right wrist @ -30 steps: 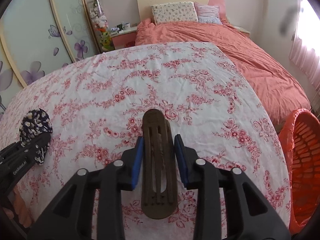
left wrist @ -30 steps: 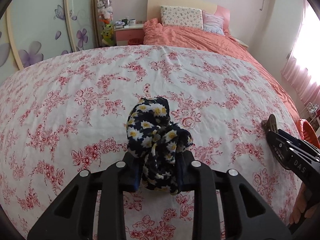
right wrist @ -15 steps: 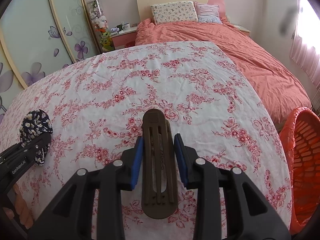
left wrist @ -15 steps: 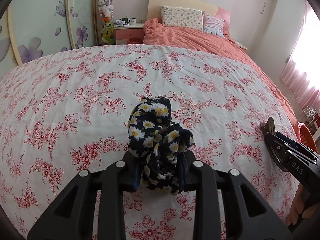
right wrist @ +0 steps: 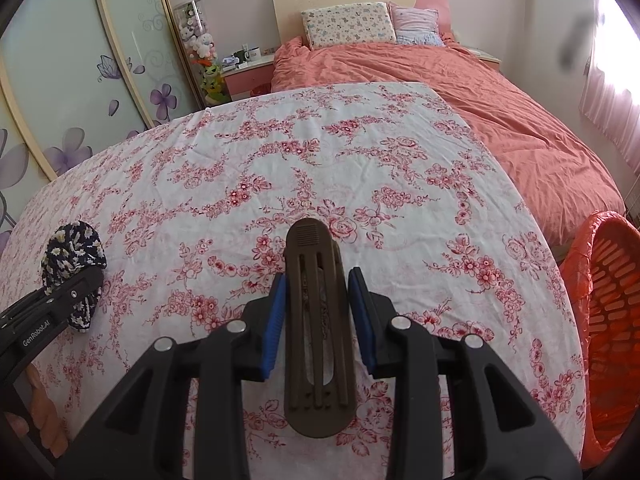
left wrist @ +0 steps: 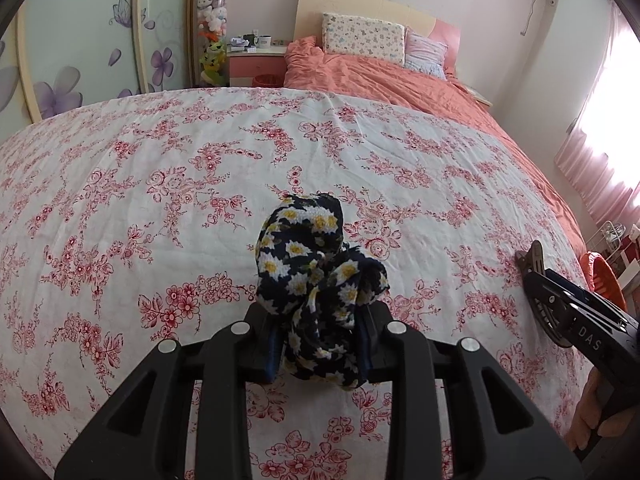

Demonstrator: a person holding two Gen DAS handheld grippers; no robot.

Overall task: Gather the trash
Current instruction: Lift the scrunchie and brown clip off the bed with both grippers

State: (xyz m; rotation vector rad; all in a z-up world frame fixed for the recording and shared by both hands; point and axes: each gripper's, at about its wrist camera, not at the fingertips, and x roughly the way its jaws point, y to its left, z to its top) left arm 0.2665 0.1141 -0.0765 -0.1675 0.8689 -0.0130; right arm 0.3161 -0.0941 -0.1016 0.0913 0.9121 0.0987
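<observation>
Left hand-held gripper [left wrist: 318, 350] clamps the floral cloth bundle [left wrist: 316, 280]; right hand-held gripper [right wrist: 318, 320] clamps the brown clip [right wrist: 318, 336], both above the counter [right wrist: 400, 168]. Risk: loose cloth may snag a finger on release, missing the orange basket [right wrist: 608, 320].

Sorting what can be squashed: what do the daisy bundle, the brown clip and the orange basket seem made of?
Daisy bundle: soft printed fabric, matte; it bunches and folds. Brown clip: rigid, probably plastic, dull finish with moulded slots and ridges. Orange basket: probably plastic, smooth, with slotted walls.
</observation>
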